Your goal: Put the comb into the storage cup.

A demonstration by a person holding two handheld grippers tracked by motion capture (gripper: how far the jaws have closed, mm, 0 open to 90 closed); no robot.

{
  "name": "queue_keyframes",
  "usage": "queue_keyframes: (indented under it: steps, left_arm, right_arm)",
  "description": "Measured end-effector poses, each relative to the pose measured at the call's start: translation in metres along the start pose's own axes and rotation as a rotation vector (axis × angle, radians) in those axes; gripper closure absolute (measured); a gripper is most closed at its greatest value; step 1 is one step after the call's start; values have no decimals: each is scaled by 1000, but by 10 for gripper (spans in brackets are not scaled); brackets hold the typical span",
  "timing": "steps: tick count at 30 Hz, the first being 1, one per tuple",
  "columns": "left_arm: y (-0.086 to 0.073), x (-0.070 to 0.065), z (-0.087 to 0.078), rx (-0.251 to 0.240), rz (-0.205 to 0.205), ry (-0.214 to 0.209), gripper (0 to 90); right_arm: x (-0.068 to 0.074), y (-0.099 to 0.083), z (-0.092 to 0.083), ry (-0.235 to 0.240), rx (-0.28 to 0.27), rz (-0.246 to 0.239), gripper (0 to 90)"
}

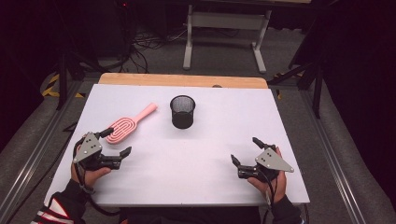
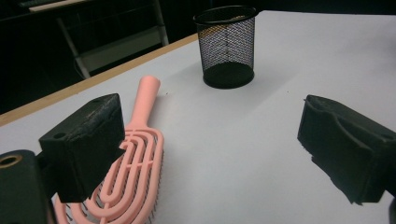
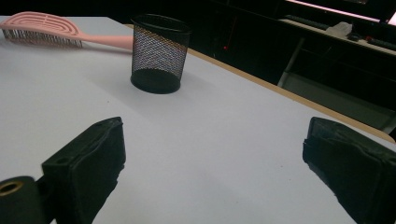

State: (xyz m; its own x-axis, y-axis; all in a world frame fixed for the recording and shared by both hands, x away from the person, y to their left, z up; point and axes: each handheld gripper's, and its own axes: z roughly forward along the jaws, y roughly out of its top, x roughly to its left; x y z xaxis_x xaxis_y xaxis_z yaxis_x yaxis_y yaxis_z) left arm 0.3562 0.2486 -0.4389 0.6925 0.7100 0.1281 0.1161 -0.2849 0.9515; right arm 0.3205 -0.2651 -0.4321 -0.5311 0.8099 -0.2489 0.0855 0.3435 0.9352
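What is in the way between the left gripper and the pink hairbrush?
Nothing visible. The left gripper hangs open right beside the pink hairbrush, which lies flat on the white table. The black mesh cup stands off to the side, past the brush's handle, not between them.

Looking along my left tongs (image 2: 210, 154), I see both black jaws standing wide apart with nothing but bare white surface (image 2: 233, 154) between them. The pink hairbrush (image 2: 135, 158) lies flat on the surface at the lower left, its slotted head partly hidden behind the left jaw and its handle pointing away toward the far edge. Farther off, upright and well apart from the brush, stands the black mesh cup (image 2: 227, 46), near the middle of my view. A wooden edge strip (image 2: 93, 81) runs along the surface's far side, and beyond it in the dark I make out a pale metal frame (image 2: 116, 42).
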Motion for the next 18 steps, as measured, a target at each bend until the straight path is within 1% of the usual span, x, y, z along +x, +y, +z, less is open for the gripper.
queue_keyframes:
  steps: [1, 2, 4, 6, 11, 14, 16, 17, 18]
  left_arm:
    - [0, 0, 0, 0, -1, 0, 85]
    - [0, -1, 1, 5, -10, 0, 89]
    - [-1, 0, 2, 6, -11, -8, 90]
    - [-1, -1, 2, 19, -8, -7, 91]
    - [-1, 1, 4, 18, -16, -13, 93]
    - [0, 2, 5, 19, -27, -9, 103]
    - [1, 2, 5, 15, -34, -9, 121]
    - [3, 2, 6, 22, -30, 0, 138]
    - [4, 3, 7, 16, -31, -2, 161]
  right_arm:
    - [0, 0, 0, 0, 0, 0, 64]
    - [0, 0, -1, 1, -8, 3, 66]
    - [0, 1, -3, -3, -12, 4, 67]
    - [1, 2, -2, -2, -16, 2, 67]
    - [2, 2, 0, 6, 0, -15, 68]
    - [2, 1, 0, 6, 3, -8, 68]
    - [1, 0, 1, 5, 9, -9, 69]
    - [1, 0, 1, 5, 10, -9, 69]
    - [1, 0, 1, 6, 9, -9, 69]
